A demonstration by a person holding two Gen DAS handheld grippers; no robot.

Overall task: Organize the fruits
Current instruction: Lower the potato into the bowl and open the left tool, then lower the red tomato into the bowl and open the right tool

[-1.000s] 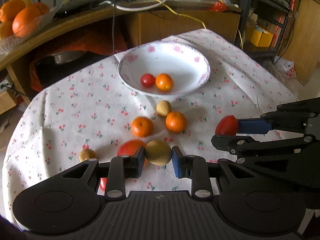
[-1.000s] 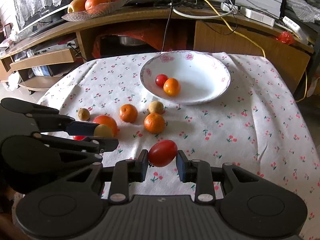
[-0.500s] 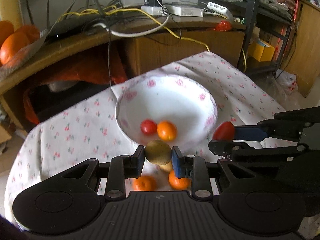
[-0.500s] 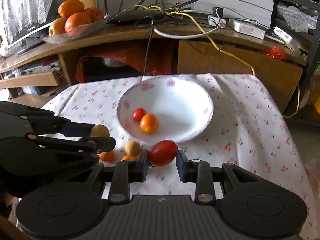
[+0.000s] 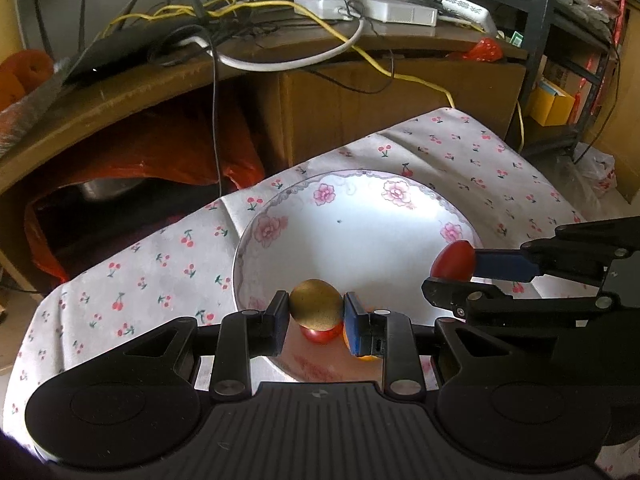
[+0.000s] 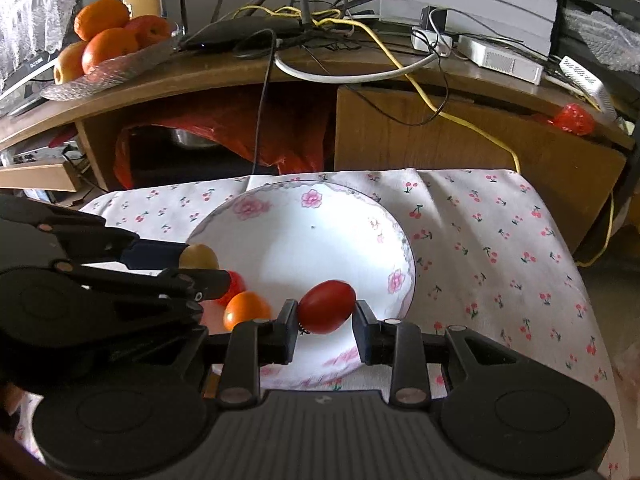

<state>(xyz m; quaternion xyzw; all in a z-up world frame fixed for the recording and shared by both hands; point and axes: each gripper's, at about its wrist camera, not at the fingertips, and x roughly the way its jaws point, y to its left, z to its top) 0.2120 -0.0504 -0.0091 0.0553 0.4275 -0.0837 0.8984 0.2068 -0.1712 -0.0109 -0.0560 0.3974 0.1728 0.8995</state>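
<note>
While the left gripper [image 5: 316,312] fills the bottom of the left wrist view, its two pads press on a yellow-brown round fruit [image 5: 316,303] held at lower centre of the frame, over the near part of the floral bowl [image 5: 280,216]. Just under that fruit a small red fruit [image 5: 320,335] shows, and an orange fruit [image 5: 362,350] peeks from behind the right pad; both lie in the bowl.

At the lower centre of the right wrist view, the right gripper [image 6: 326,316] is clamped on a red oval tomato [image 6: 327,311], likewise over the bowl's near side. The same tomato appears at the right of the left wrist view, pinched between blue-padded fingers [image 5: 500,263] near the bowl's right rim. To the lower left of the right wrist view, the orange fruit sits on the bowl's white floor, with the small red fruit partly hidden behind the left gripper's lower finger.

The bowl rests on a white cherry-print tablecloth [image 6: 500,240] that spreads across the middle of both frames. Beyond the cloth, in the upper half, stands a curved wooden desk [image 6: 440,120] strewn with cables [image 6: 420,92]. At the upper left of the right wrist view a glass dish of oranges [image 6: 108,40] sits on that desk.
</note>
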